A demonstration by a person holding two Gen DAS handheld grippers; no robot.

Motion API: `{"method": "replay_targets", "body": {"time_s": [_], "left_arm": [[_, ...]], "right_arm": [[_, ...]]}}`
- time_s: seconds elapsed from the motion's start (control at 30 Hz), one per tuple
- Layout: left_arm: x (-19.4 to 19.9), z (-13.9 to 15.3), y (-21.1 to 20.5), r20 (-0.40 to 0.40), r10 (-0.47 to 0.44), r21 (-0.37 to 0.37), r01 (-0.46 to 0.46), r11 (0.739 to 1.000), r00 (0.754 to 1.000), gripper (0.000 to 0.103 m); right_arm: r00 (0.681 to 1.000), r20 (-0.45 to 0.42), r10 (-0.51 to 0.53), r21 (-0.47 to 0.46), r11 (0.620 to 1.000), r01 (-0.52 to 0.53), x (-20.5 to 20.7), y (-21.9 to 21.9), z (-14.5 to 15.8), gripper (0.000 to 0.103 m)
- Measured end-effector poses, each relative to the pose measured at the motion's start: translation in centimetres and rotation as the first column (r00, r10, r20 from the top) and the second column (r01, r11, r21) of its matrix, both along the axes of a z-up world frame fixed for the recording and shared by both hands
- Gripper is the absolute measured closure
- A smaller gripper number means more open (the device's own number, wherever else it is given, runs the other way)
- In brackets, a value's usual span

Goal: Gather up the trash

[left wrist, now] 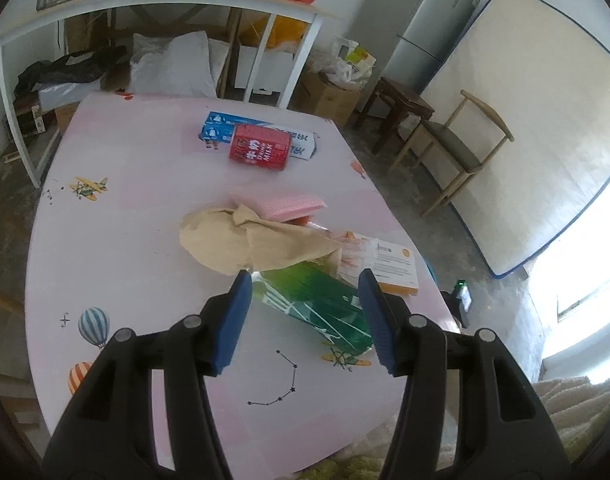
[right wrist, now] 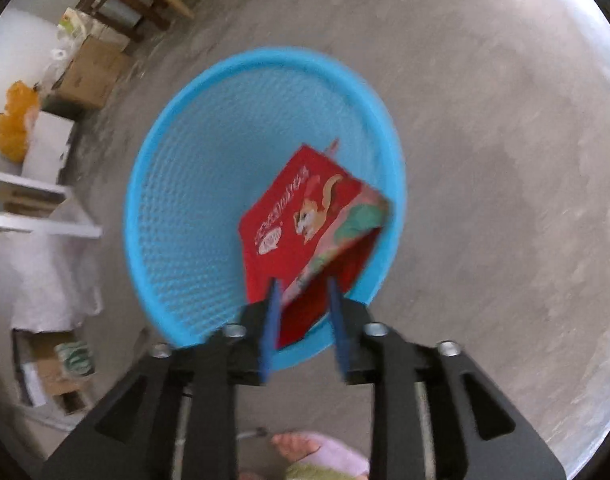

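Above the blue basket (right wrist: 193, 184), the right tongs (right wrist: 303, 320) stand parted, the red box (right wrist: 305, 224) loose between them, inside the basket's rim. The left tongs (left wrist: 305, 316) hang open over the green packet (left wrist: 317, 300) on the tabletop (left wrist: 137, 216).

On the table (left wrist: 117, 248), the milk carton (left wrist: 260, 148) lies at twelve o'clock from the crumpled paper (left wrist: 241, 240); the snack bag (right wrist: 313, 224) sits in the basket (right wrist: 193, 184).
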State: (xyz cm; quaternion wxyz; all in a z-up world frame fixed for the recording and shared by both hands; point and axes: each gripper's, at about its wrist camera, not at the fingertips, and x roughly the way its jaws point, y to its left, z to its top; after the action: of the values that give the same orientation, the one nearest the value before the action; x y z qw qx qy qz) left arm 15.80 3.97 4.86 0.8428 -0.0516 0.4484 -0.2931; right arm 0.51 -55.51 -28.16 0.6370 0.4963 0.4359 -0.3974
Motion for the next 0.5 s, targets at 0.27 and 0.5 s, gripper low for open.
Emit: {"method": "replay_targets", "body": {"time_s": [0.27, 0.5], "left_arm": [[0.3, -1.0, -0.3, -0.027, -0.008, 0.003, 0.008, 1.0, 1.0, 0.051], [0.2, -1.1, 0.8, -0.008, 0.029, 0.029, -0.028, 0.999, 1.0, 0.048]], "right_arm": [[1.0, -0.011, 0.017, -0.119, 0.993, -0.018, -2.4, -0.3, 3.1, 0.068], [0.987, 0.065, 0.148, -0.107, 0.984, -0.141, -2.6, 2.6, 5.9, 0.065]]}}
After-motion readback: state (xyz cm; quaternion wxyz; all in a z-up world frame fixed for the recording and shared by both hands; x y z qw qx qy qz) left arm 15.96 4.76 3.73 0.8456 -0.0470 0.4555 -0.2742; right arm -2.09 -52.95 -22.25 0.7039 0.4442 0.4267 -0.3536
